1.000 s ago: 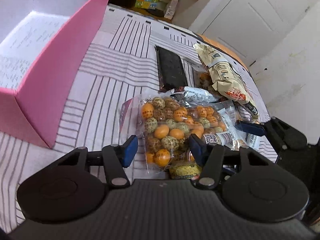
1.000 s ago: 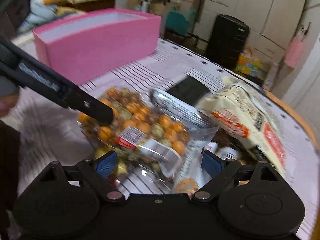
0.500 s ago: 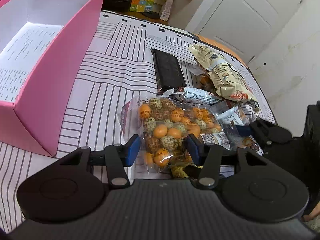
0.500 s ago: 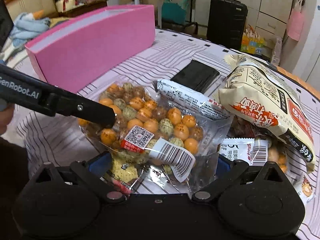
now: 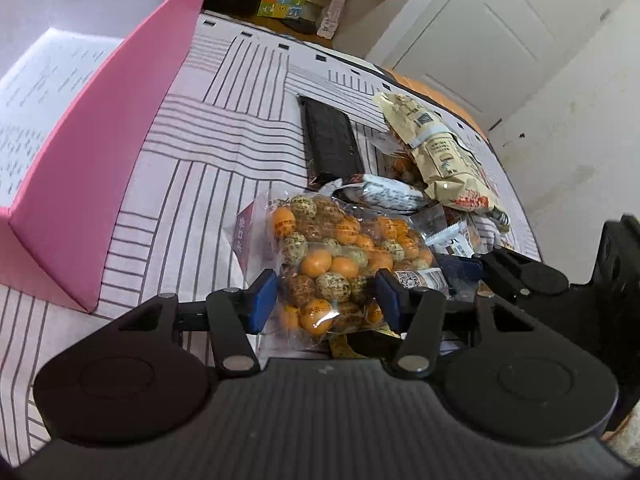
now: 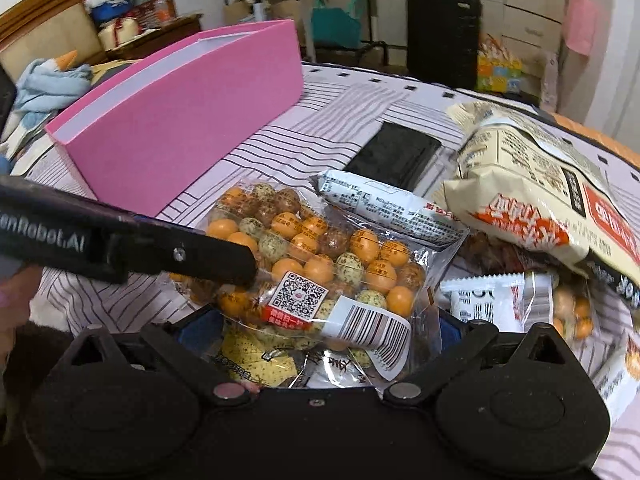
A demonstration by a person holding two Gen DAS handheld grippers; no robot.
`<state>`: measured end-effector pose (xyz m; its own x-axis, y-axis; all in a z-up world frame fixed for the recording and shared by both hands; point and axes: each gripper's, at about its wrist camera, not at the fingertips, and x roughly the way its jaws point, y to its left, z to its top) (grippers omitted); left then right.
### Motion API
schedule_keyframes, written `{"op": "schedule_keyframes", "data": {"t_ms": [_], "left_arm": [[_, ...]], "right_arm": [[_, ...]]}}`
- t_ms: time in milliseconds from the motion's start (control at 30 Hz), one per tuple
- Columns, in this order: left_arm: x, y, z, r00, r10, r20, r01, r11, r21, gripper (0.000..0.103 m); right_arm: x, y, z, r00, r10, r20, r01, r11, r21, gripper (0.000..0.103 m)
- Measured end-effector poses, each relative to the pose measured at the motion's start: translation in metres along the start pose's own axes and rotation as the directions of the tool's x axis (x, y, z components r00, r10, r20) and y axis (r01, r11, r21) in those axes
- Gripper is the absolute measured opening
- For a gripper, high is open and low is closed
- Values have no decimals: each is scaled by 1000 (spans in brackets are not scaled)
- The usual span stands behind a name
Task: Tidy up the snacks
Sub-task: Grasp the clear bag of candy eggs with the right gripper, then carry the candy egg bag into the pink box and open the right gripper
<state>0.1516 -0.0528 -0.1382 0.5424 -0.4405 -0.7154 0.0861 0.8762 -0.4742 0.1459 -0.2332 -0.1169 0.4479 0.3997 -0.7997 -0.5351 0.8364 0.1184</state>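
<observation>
A clear bag of orange and speckled candy balls [image 5: 340, 264] lies on the striped cloth, also in the right wrist view [image 6: 316, 256]. My left gripper [image 5: 326, 300] has its blue pads on both sides of the bag's near end, pressing into it. My right gripper [image 6: 332, 328] is open wide around the bag's labelled end and the small packets beneath. The left gripper's finger [image 6: 208, 256] lies across the bag in the right view. An open pink box [image 5: 80, 152] stands at the left, also in the right wrist view [image 6: 188, 120].
A black flat packet [image 5: 330, 140], a white wrapped bar [image 5: 384, 196], a large beige snack bag [image 5: 440, 160] and small white sachets [image 6: 488, 300] lie behind and right of the candy bag. A white door and wall stand beyond the table's right edge.
The left gripper's pads have closed in on the candy bag's near end. The right gripper has moved forward, so the bag's labelled end now lies between its open fingers.
</observation>
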Motion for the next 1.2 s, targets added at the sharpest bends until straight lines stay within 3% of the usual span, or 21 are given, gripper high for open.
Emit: {"op": "schedule_keyframes", "data": {"t_ms": [233,367,567,900,1200], "left_arm": [[0,-4,2,999,32,-17,-32,999,-33,57],[3,-1,5,999,36,-30,-38,996,-85,60],[0,-5,4,996,68,-63,-73,993,-89,60],[-57,-16,-4,993,78,-88,-79,997,-11,60],[-122,-11,-14,993,73,-92,-75,997,-21,60]], "right_arm": [[4,12,-3,998,-56,12,55,998,31,103],[5,11,-4,998,-57,21,57,998,29,103],[-12,27,-9,998,-57,33,57,998,7,101],[-58,69,-3,998,-55,34,56,998,-30,100],[-89,119,9,998,-59,-1,58,994,-97,100]]}}
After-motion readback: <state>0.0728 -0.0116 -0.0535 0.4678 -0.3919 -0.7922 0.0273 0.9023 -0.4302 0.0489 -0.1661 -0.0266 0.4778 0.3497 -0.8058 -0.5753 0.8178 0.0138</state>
